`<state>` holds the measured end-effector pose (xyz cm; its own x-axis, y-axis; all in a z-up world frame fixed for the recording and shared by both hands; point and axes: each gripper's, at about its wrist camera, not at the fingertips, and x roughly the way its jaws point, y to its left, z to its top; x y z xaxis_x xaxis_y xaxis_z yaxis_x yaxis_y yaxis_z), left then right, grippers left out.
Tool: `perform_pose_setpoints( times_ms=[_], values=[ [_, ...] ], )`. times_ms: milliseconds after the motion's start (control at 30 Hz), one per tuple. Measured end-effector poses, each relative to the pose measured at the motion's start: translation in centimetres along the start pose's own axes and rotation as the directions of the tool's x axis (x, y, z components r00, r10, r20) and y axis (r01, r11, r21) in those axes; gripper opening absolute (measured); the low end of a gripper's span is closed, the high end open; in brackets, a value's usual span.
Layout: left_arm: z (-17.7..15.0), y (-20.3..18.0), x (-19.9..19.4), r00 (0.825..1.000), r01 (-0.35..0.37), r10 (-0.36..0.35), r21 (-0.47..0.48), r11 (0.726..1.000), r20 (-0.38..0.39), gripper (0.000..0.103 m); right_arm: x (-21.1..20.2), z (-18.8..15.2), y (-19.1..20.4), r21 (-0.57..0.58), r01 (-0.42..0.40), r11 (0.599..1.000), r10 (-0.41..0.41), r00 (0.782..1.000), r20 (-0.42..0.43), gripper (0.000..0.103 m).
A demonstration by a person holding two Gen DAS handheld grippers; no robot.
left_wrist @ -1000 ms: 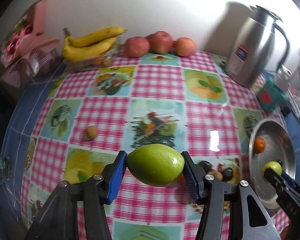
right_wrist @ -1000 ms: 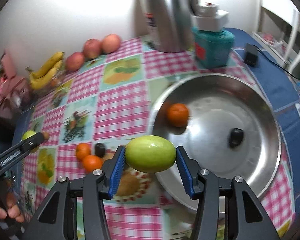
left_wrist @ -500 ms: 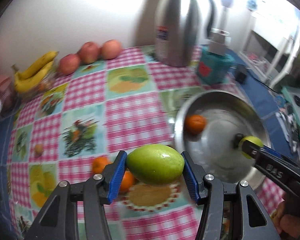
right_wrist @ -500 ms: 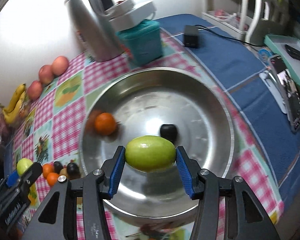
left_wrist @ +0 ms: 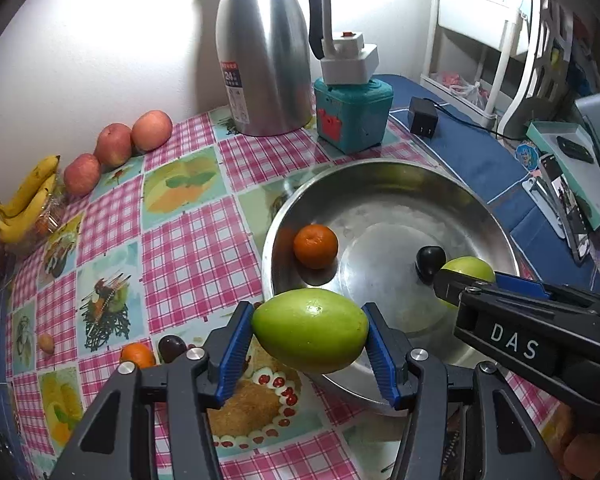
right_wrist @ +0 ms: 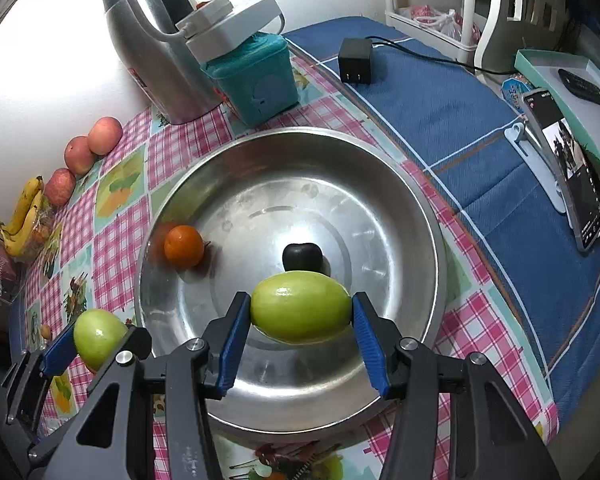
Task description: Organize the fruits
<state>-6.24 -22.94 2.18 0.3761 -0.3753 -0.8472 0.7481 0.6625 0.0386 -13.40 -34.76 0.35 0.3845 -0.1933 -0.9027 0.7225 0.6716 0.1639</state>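
Left wrist view: left gripper point(left_wrist: 310, 336) jaws clamp a green fruit point(left_wrist: 310, 335) above the steel bowl's point(left_wrist: 380, 168) near rim; right gripper point(right_wrist: 300, 314) jaws clamp another green fruit point(right_wrist: 300, 306) over the bowl, beside a tangerine point(right_wrist: 183, 245).

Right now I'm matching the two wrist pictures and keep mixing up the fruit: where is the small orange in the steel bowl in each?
Left wrist: the orange sits centre, against the bowl's left wall.
Right wrist: the orange sits left of centre, same wall.
Shared landmark: the dark fruit on the bowl's floor.
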Motion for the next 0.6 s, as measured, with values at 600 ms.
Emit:
perform_pose_setpoints(
  times_ms=[600],
  values=[
    [-0.5, -0.3, 1.2, 0.999, 0.002, -0.001, 0.023, 1.0, -0.044, 0.06, 1.5, -0.3, -0.2, -0.007, 0.011, 1.0, -0.011, 0.997, -0.081, 0.054]
  ],
)
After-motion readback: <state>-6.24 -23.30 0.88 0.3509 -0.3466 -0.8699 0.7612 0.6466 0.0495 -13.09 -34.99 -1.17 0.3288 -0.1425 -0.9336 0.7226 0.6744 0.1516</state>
